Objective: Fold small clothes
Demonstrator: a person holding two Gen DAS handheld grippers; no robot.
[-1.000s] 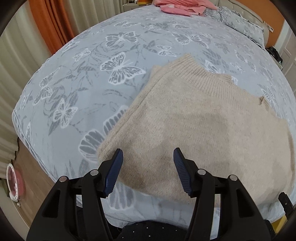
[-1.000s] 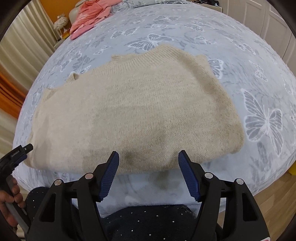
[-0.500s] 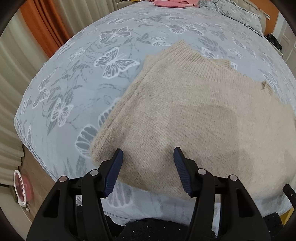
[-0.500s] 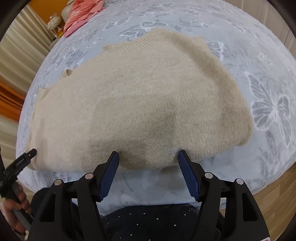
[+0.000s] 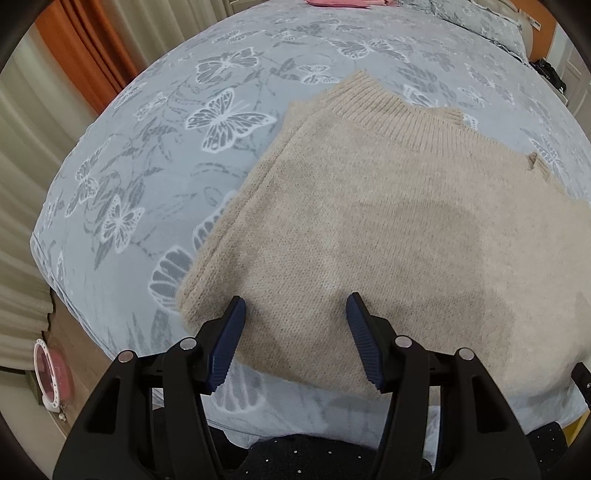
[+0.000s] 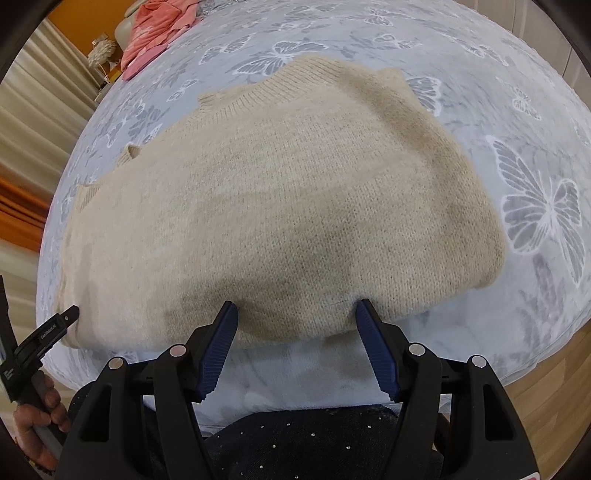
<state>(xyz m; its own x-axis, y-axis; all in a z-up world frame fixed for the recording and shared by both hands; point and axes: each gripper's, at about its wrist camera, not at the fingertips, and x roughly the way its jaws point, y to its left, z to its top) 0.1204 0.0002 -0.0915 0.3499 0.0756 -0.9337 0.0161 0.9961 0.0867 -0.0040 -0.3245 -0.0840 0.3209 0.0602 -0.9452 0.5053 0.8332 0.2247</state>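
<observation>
A beige knit sweater (image 5: pixel 388 229) lies folded flat on the butterfly-print bed cover (image 5: pixel 155 155), its ribbed collar at the far side. My left gripper (image 5: pixel 295 299) is open and points down at the sweater's near left corner, its blue fingertips (image 5: pixel 236 314) resting on the knit either side of the near edge. In the right wrist view the same sweater (image 6: pixel 288 206) fills the middle. My right gripper (image 6: pixel 295 302) is open, its tips straddling the near edge towards the right end. The left gripper (image 6: pixel 48 332), held by a hand (image 6: pixel 37 428), shows at that view's left border.
A pink garment (image 6: pixel 159 29) lies at the far end of the bed by a pillow (image 5: pixel 480 22). Orange and beige curtains (image 5: pixel 85 48) hang to the left. A round pink and white object (image 5: pixel 51 373) sits on the wooden floor. Dark speckled clothing (image 6: pixel 314 443) is at the bed's near edge.
Both grippers have tipped further down and drawn closer to the sweater's near edge, which looks larger. The jaws keep the same width. The sweater has not moved.
</observation>
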